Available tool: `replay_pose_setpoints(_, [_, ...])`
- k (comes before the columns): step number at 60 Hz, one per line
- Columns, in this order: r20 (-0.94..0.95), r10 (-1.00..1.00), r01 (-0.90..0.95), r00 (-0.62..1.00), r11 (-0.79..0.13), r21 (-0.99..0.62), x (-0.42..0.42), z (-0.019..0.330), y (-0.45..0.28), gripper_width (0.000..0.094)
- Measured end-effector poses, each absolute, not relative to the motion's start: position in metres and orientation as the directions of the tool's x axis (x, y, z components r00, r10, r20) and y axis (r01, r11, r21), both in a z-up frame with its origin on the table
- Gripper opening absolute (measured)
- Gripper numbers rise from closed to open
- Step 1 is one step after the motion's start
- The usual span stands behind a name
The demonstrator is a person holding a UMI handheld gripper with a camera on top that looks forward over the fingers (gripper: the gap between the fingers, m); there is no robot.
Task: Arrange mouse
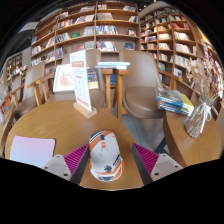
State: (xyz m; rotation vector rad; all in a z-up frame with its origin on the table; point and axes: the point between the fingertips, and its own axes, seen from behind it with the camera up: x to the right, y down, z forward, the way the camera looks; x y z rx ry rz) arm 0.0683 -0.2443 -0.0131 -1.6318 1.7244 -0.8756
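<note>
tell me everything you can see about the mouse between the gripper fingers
The white and orange computer mouse has a rounded, glossy plastic-looking shell: mostly white, with orange patches and a dark band across its top. It sits between the two fingers of the gripper, lengthwise along them, with the pink pads close at each side; whether they press on it cannot be told. Below it lies the round wooden table. Its underside and any cable are hidden.

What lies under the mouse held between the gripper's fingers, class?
Around the mouse, a round wooden table shows, with a white sheet to its left. The gripper appears closed on the mouse. What lies directly beneath it is covered.
</note>
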Motion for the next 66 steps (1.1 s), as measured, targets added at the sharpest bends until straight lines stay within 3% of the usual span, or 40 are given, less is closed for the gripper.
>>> replay_pose_setpoints(8, [0.014, -0.998, -0.6, -0.064, 0.027, -0.799, 0.075, -0.013, -0.244, 0.0819])
replay_pose_setpoints(10, [0.013, -0.998, -0.6, -0.056, 0.023, -0.8, 0.076, -0.013, -0.242, 0.0736])
replay_pose_setpoints(12, [0.017, -0.998, -0.599, -0.053, 0.018, -0.801, 0.077, -0.013, -0.24, 0.048])
replay_pose_setpoints(16, [0.029, -0.993, -0.611, -0.116, 0.048, -0.79, 0.074, -0.013, -0.251, 0.0447])
replay_pose_setpoints(24, [-0.02, -0.992, -0.6, -0.126, 0.092, -0.795, 0.058, 0.017, -0.232, 0.044])
replay_pose_setpoints(33, [-0.018, -0.997, -0.556, -0.071, 0.054, -0.829, 0.041, 0.072, -0.174, 0.0439])
replay_pose_setpoints(40, [-0.04, -0.999, -0.54, -0.007, 0.038, -0.841, 0.03, 0.092, -0.105, 0.044])
replay_pose_setpoints(45, [-0.034, -0.999, -0.55, 0.031, 0.011, -0.835, 0.023, 0.084, -0.057, 0.0439])
replay_pose_setpoints(54, [-0.057, -0.995, -0.599, 0.088, -0.007, -0.8, 0.012, 0.037, 0.012, 0.0437])
replay_pose_setpoints(66, [-0.039, -0.998, -0.626, 0.058, -0.006, -0.779, 0.002, -0.007, 0.028, 0.0472])
